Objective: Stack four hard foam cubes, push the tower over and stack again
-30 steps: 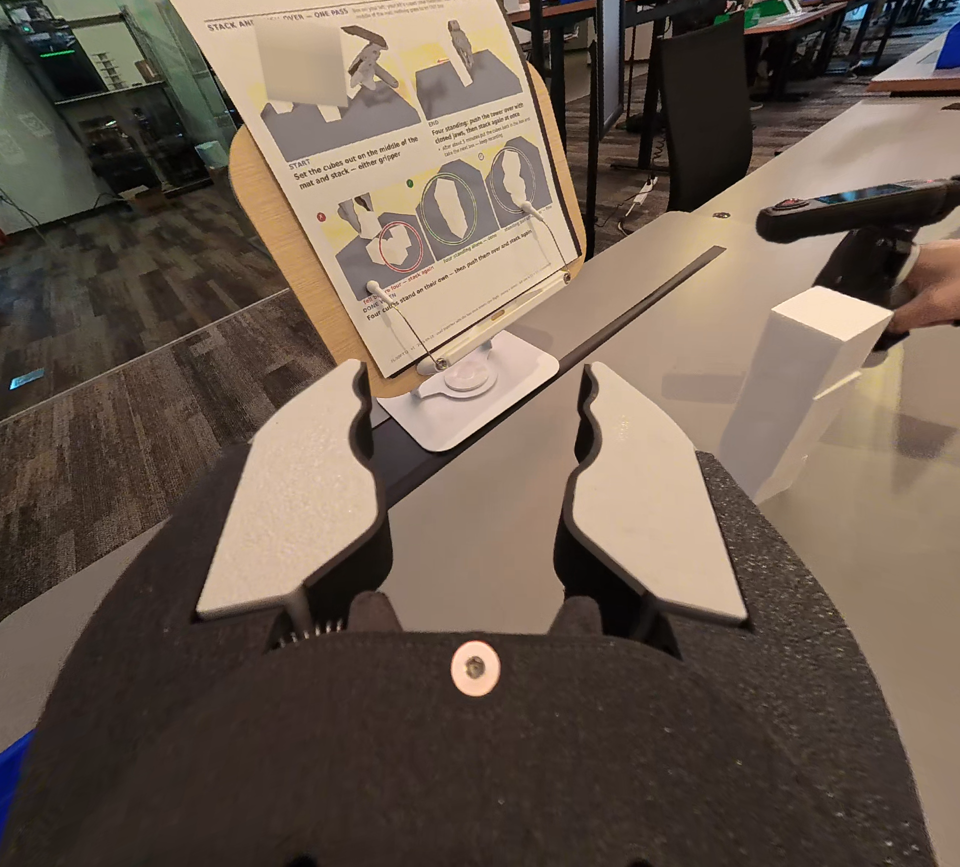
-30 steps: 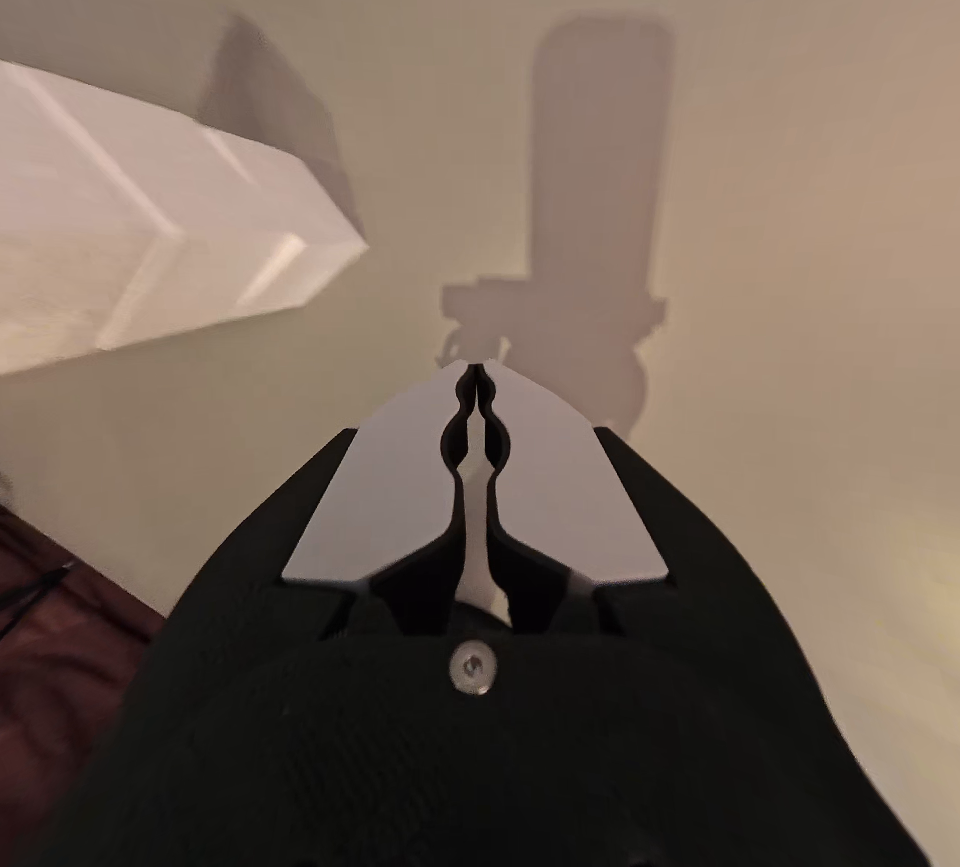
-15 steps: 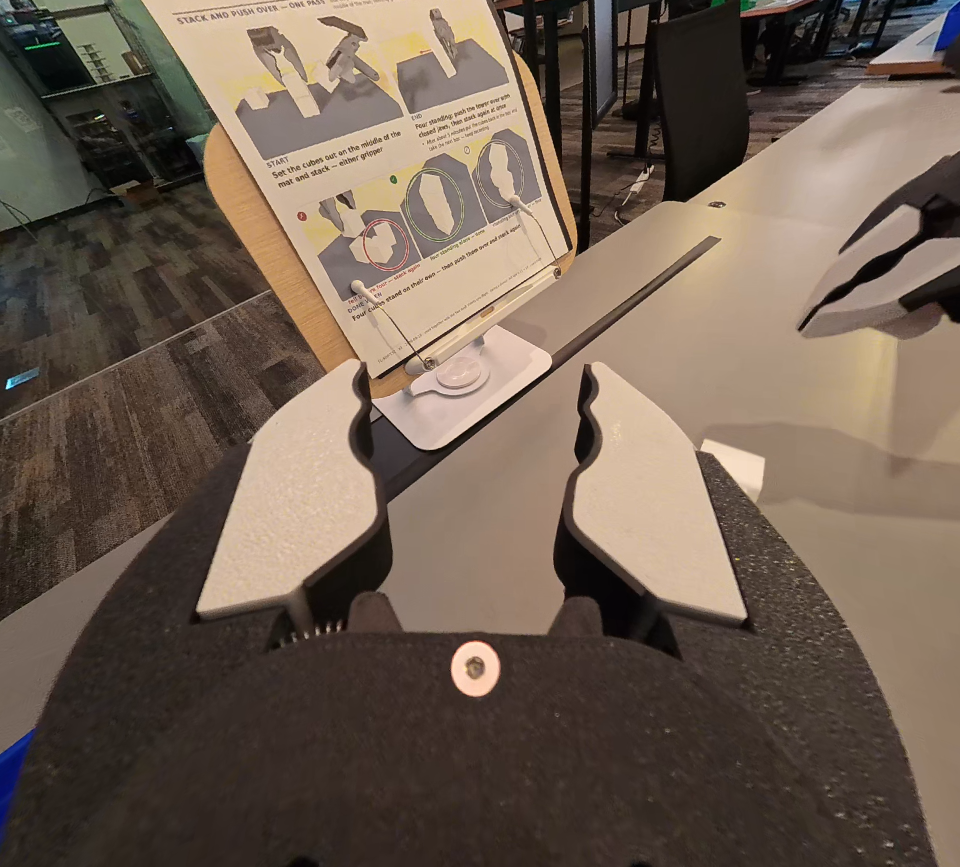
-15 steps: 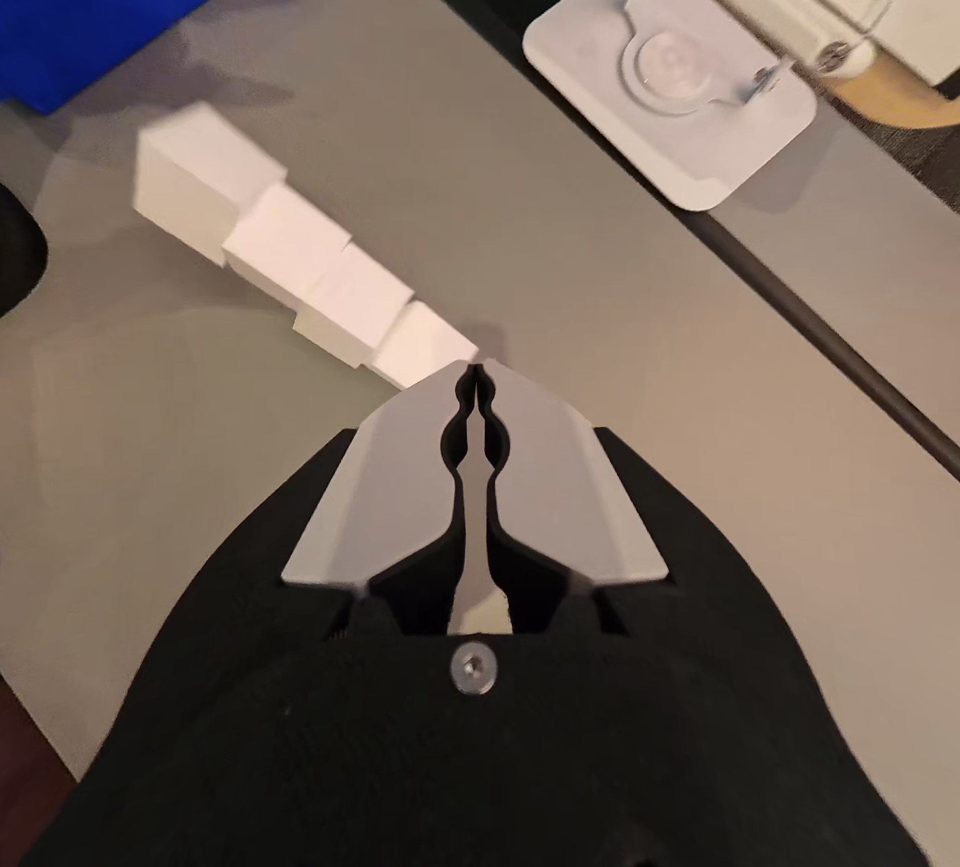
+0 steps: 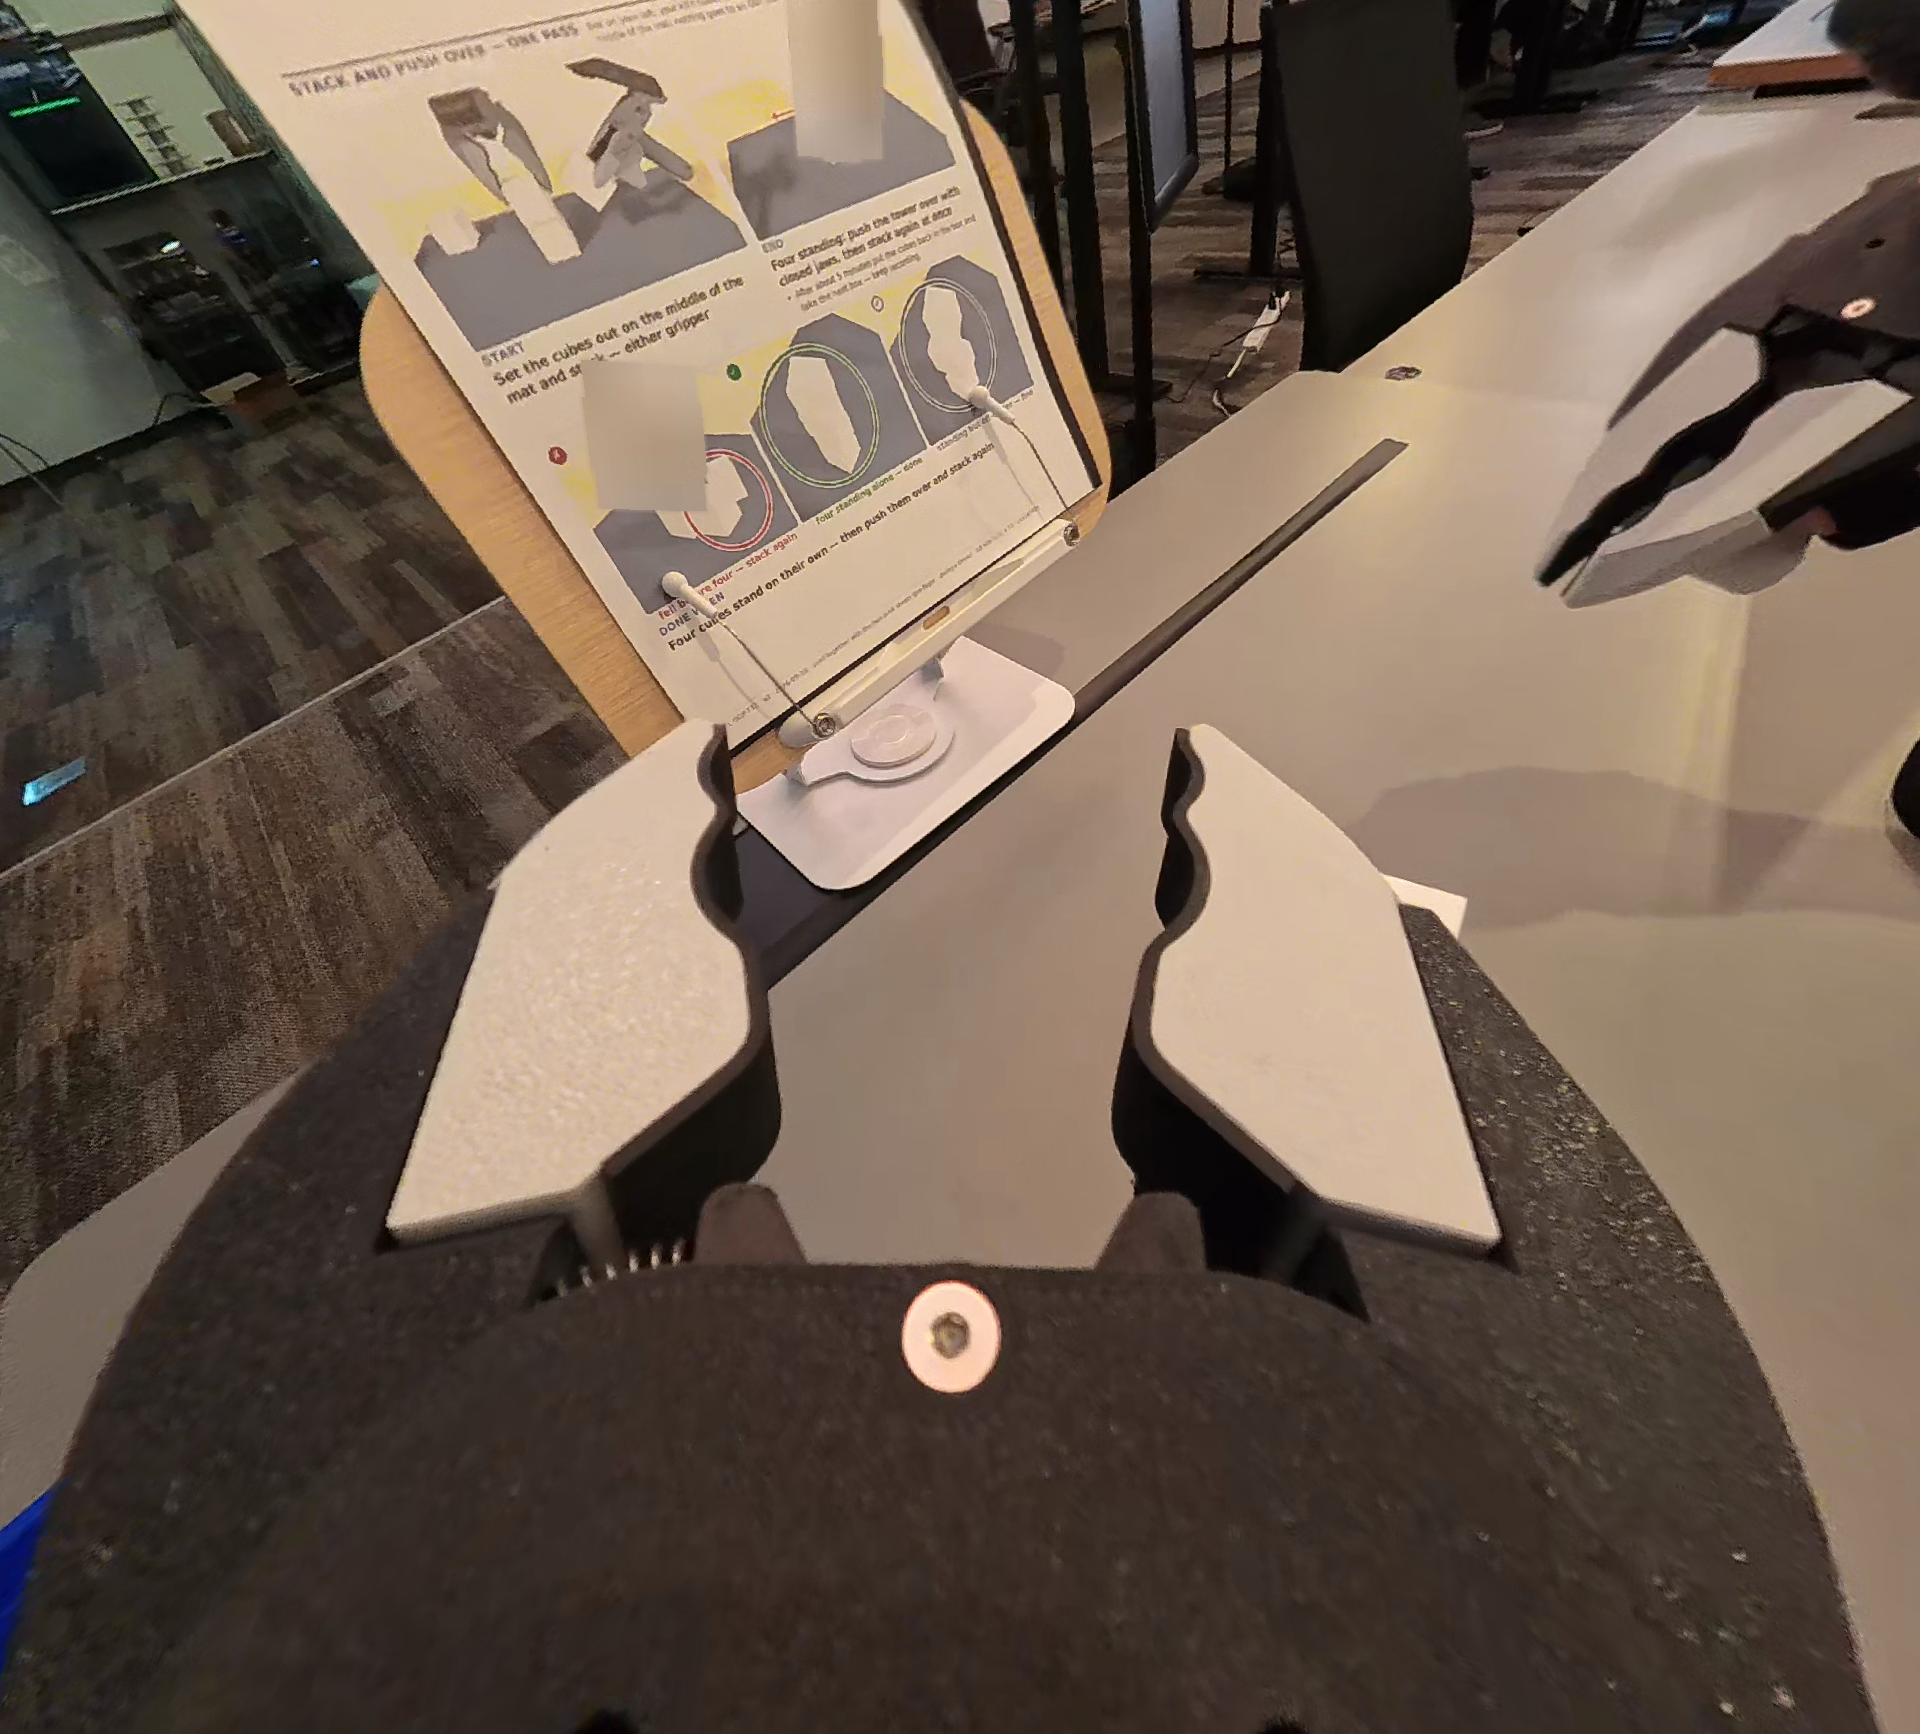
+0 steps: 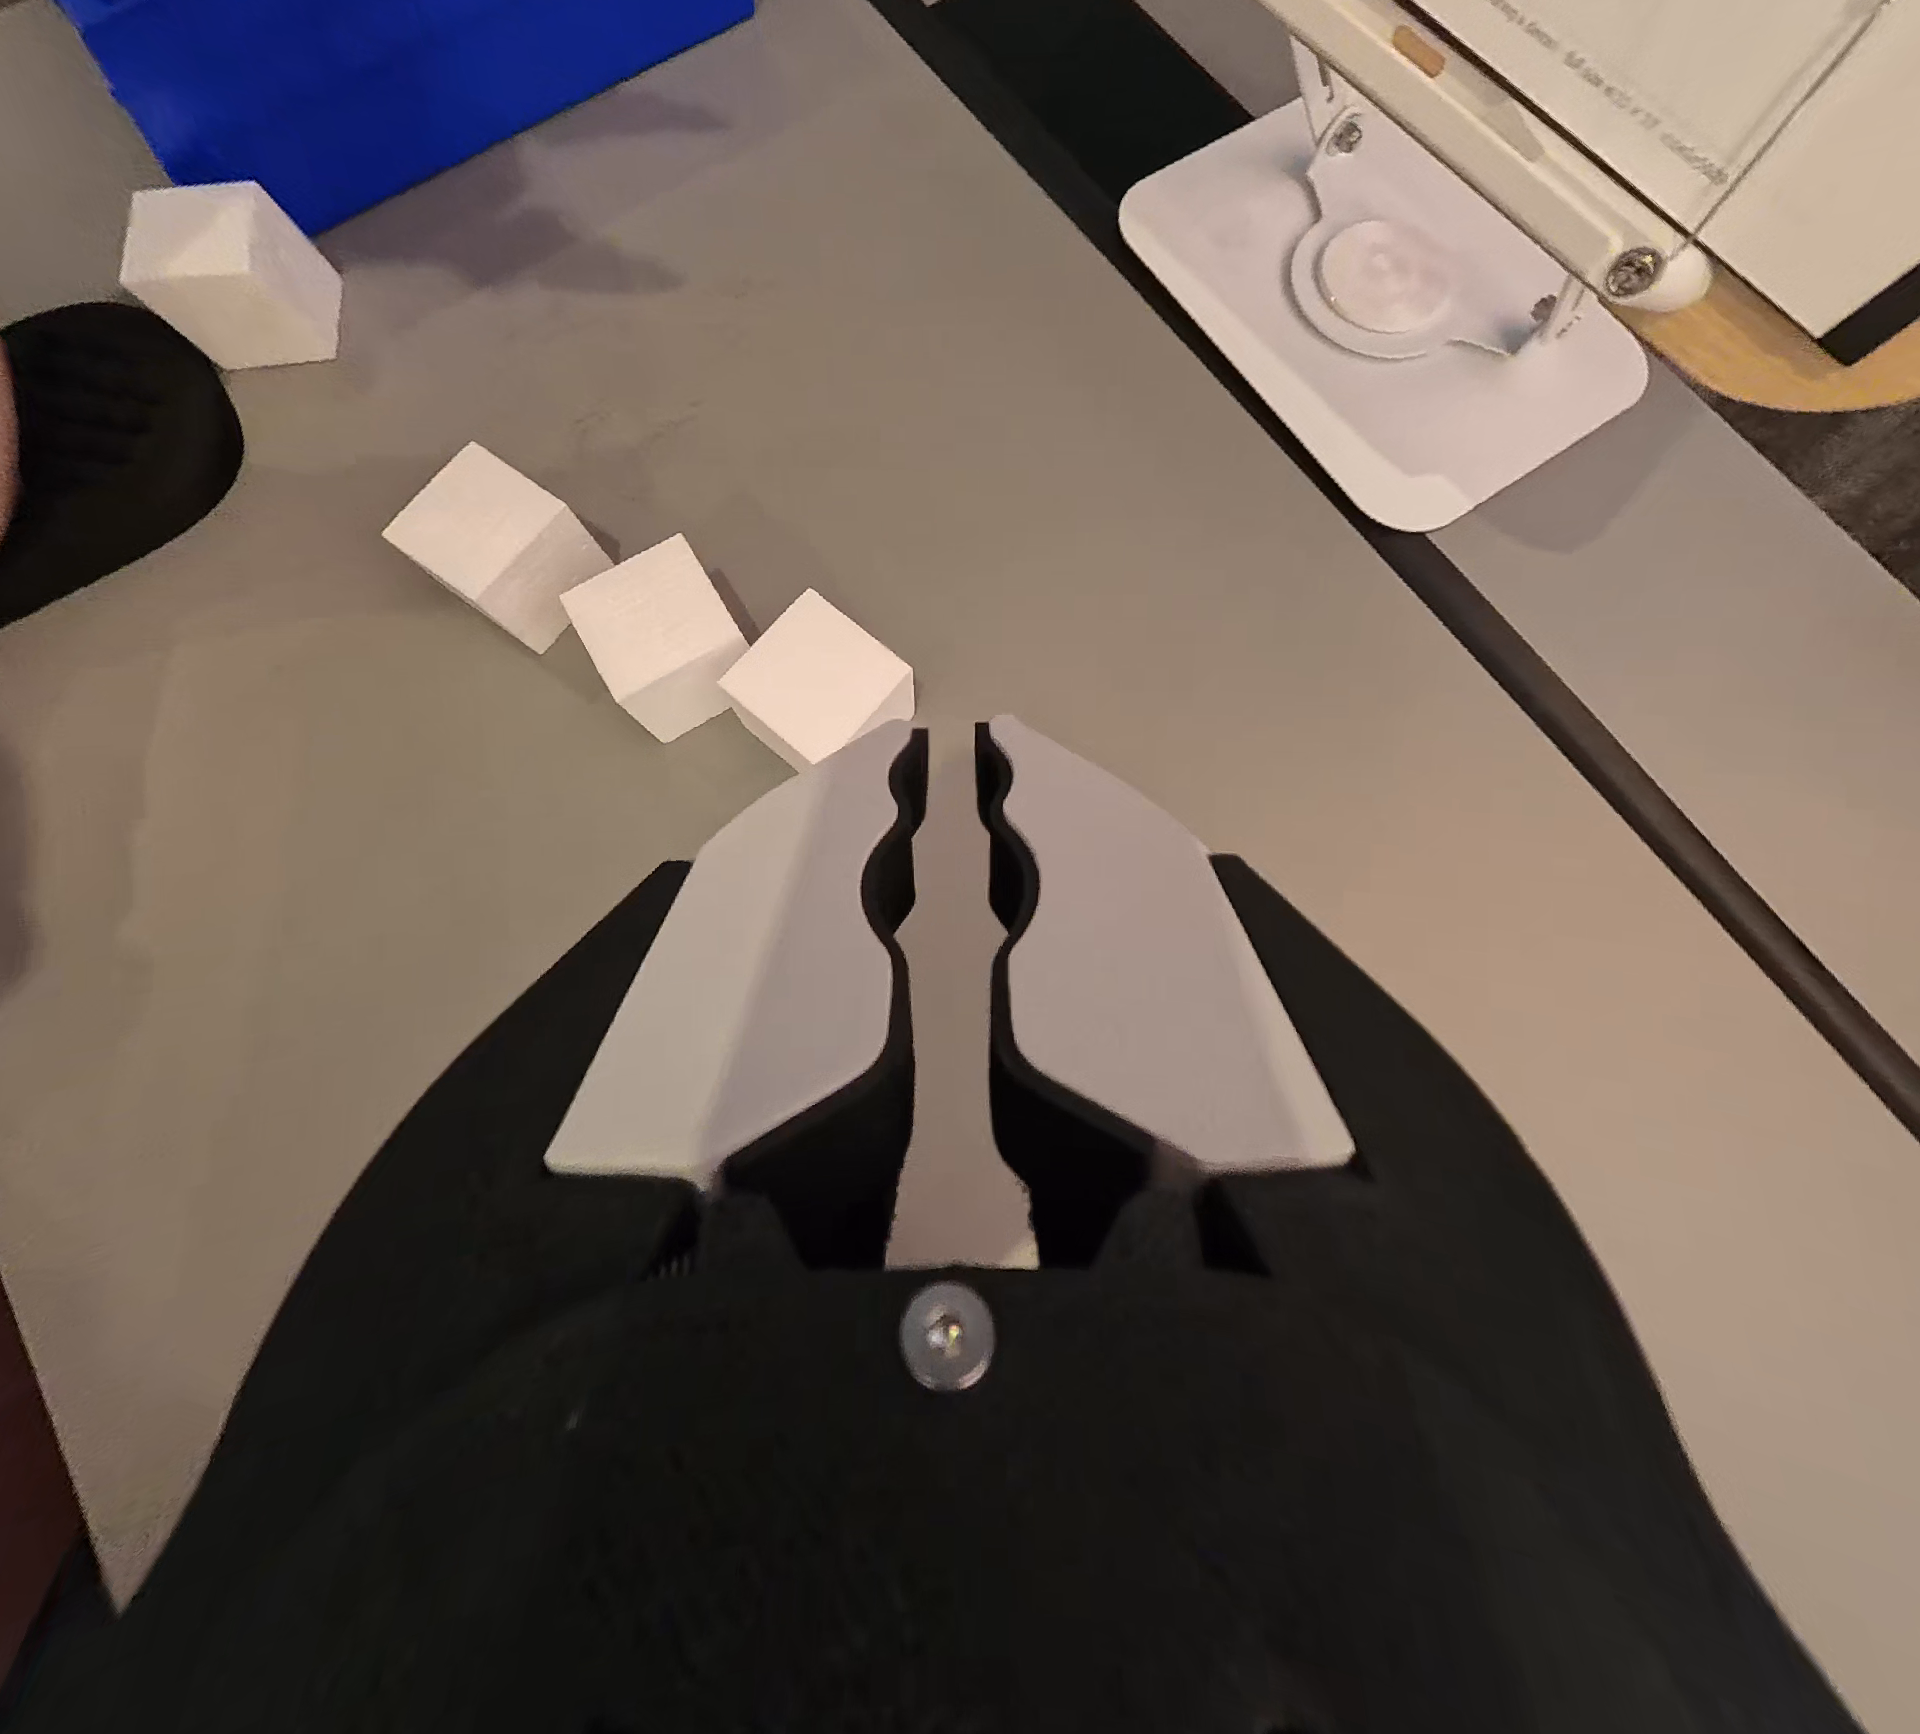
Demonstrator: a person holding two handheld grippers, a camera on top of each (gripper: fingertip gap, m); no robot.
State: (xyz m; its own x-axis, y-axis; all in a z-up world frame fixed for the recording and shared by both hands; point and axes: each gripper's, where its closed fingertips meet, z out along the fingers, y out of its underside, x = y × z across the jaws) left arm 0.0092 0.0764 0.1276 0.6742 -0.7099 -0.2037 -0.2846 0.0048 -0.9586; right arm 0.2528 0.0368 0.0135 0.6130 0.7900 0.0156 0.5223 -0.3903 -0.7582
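Four white foam cubes lie toppled on the grey table (image 6: 1039, 396) in the right wrist view. Three lie in a loose row: one (image 6: 821, 676) just ahead and left of my right gripper (image 6: 948, 734), then a second (image 6: 655, 635) and a third (image 6: 494, 536). The fourth cube (image 6: 234, 271) lies apart, near the blue bin. My right gripper is empty above the table, its fingers parted by a narrow gap. My left gripper (image 5: 948, 780) is wide open and empty. One cube corner (image 5: 1429, 905) shows behind its right finger. The right gripper (image 5: 1590, 557) shows farther right.
A blue bin (image 6: 416, 1) stands at the far left. An instruction sheet (image 5: 675, 313) on a white stand (image 6: 1382, 313) sits behind a black strip (image 6: 1507, 676) in the table. The black body of the left gripper (image 6: 94, 448) is at the left edge. One gripper's finger ends stand about 30 cm off the other's. The fourth cube (image 6: 234, 271) is about 30 cm from my left fingertips and 40 cm from my right.
The cube tower has fallen over and the cubes have spread apart, one rolling toward the bin. My right gripper has pulled back and its shut fingers have parted slightly. The left gripper has stayed open.
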